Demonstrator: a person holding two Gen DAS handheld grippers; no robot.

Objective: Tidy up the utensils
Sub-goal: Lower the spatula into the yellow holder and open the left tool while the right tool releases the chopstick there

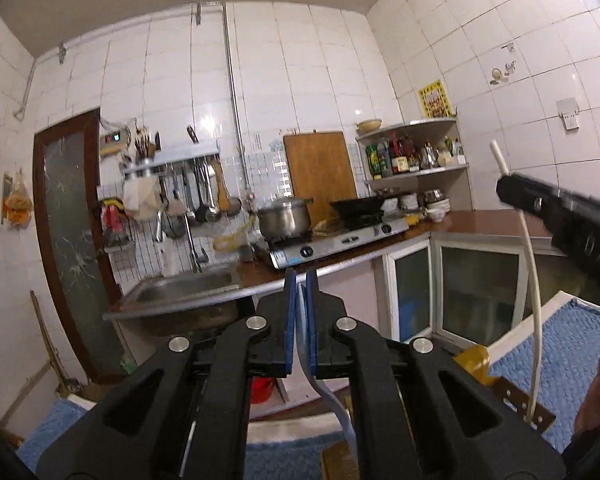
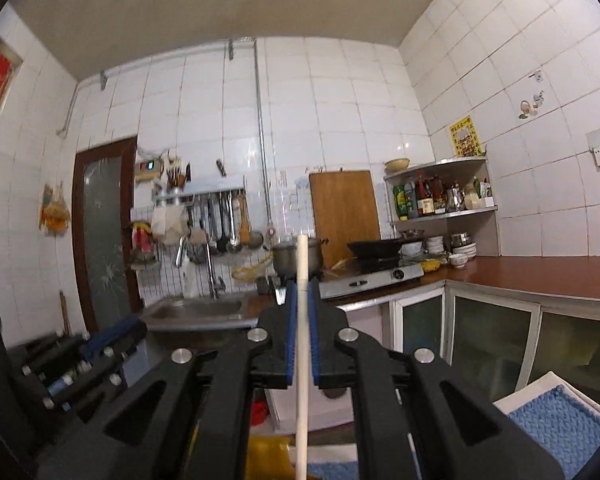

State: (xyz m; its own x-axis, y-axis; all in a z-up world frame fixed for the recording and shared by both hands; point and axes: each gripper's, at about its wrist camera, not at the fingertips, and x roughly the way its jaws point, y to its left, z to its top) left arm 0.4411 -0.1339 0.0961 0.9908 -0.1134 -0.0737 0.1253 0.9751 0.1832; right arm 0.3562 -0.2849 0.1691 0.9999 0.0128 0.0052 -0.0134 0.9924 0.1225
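Note:
My left gripper (image 1: 300, 278) is shut on a thin pale utensil handle (image 1: 332, 396) that curves down out of the blue pads toward the bottom of the left wrist view. My right gripper (image 2: 302, 286) is shut on a long white utensil handle (image 2: 302, 344) that sticks up past the fingertips. In the left wrist view the right gripper (image 1: 508, 188) appears at the right edge, with the white utensil (image 1: 534, 300) hanging down from it. Both grippers are held in the air, well back from the counter.
A wall rack (image 1: 172, 164) with hanging ladles and spatulas is above the sink (image 1: 184, 290). A pot (image 1: 284, 218) and a wok (image 1: 360, 206) stand on the stove. A cutting board (image 1: 320, 168) leans on the wall. A blue mat (image 1: 568, 360) lies below at the right.

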